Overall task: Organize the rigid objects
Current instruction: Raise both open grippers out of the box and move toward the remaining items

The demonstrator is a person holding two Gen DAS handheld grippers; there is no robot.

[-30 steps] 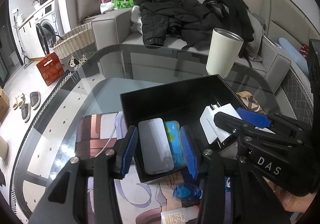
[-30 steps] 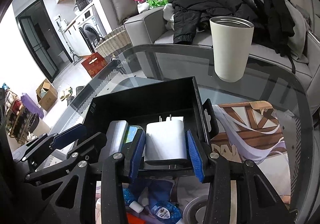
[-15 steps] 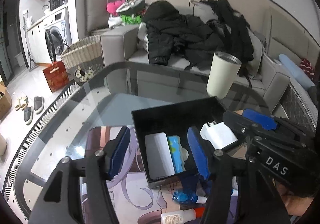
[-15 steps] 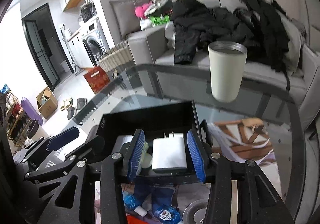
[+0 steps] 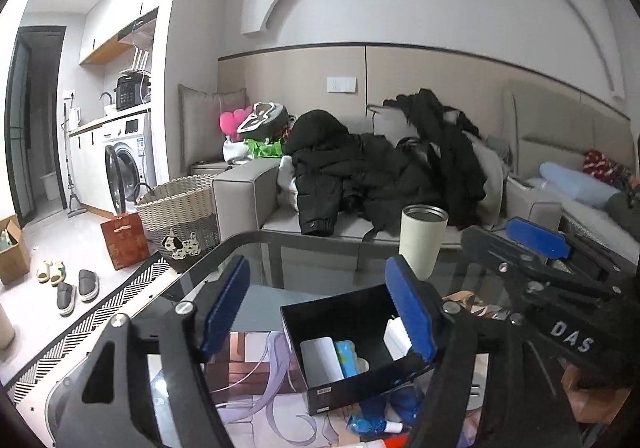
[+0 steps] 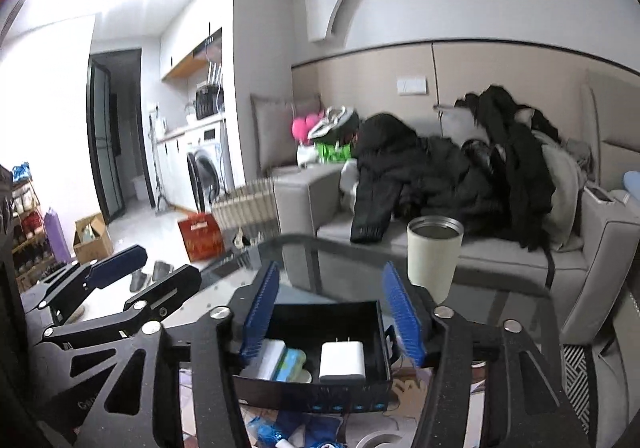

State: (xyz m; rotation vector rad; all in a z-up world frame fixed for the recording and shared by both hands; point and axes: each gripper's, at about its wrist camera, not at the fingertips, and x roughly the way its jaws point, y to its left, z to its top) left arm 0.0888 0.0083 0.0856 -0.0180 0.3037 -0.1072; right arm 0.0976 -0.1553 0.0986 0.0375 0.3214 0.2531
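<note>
The black box (image 6: 312, 332) sits on the glass table (image 5: 320, 260), open side up. It contains a white charger (image 6: 343, 359), a grey slab (image 5: 322, 360) and a small teal item (image 5: 346, 358), laid flat side by side so each stays reachable. The left gripper (image 5: 320, 308) and right gripper (image 6: 332, 312) hover above and short of the box. Their jaws have just been opening and stand spread with nothing between the pads. A cream tumbler (image 6: 434, 258) stands upright beyond the box.
</note>
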